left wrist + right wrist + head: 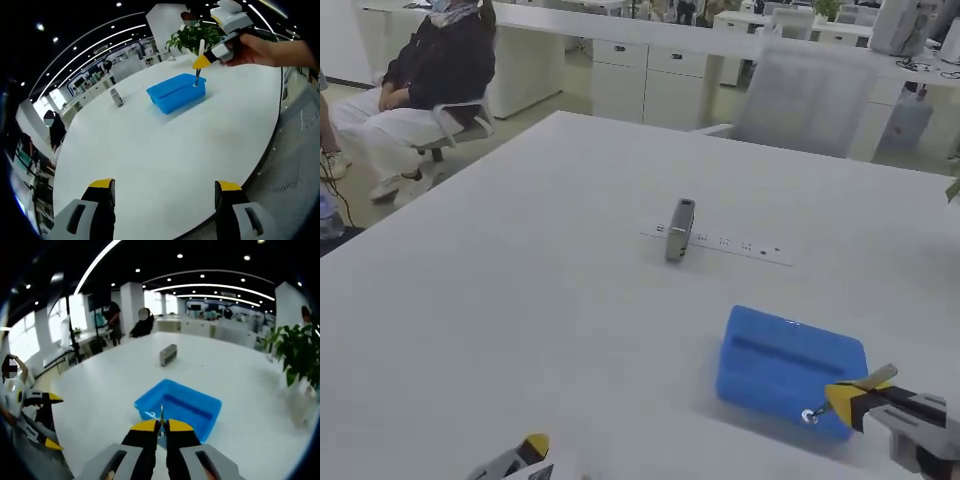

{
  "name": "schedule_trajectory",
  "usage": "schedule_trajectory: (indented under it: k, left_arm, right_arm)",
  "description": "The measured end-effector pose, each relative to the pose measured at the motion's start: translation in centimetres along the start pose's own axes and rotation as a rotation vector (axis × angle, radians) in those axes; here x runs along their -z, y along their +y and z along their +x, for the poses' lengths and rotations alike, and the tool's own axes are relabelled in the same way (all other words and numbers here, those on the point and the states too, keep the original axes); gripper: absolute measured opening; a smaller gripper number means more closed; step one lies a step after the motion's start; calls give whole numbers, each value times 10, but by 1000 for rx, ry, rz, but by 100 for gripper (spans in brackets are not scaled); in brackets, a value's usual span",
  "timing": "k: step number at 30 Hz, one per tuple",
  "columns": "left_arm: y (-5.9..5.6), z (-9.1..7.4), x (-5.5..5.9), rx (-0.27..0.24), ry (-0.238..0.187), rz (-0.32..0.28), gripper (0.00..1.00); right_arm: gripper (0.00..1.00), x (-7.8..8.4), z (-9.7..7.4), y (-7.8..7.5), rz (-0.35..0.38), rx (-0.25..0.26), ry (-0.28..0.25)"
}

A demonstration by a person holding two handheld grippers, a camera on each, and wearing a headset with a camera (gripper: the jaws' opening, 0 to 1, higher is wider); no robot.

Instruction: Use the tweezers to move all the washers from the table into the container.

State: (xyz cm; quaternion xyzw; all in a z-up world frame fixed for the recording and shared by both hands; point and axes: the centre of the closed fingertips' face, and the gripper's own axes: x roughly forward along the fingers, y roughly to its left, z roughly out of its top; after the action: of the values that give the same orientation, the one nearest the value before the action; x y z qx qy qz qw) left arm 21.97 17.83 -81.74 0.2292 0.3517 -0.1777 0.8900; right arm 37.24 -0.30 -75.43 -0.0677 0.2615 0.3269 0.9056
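Note:
The blue container sits on the white table at the near right. My right gripper is shut on thin tweezers, whose tips hold a small washer at the container's near corner. In the right gripper view the jaws pinch the tweezers above the container. The left gripper view shows the tweezers pointing down over the container. My left gripper stands open with nothing in it, low at the near edge.
A small grey device stands mid-table beside a pale marked strip. An office chair is at the table's far side. A person sits on a chair at far left. A potted plant stands right.

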Motion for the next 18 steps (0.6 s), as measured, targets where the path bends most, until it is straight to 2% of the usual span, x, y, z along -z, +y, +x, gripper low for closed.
schedule_trajectory:
  k: [5, 9, 14, 18]
  left_arm:
    - [0, 0, 0, 0, 2, -3, 84]
    - [-1, 0, 1, 6, 5, -3, 84]
    - [-1, 0, 1, 9, 9, -4, 84]
    - [-1, 0, 2, 10, 14, -5, 84]
  right_arm:
    - [2, -14, 7, -12, -7, 32, -29]
    - [2, -16, 17, -21, -9, 55, -33]
    - [2, -4, 34, -33, 17, 73, 1]
    - [2, 6, 43, -39, 10, 94, 27]
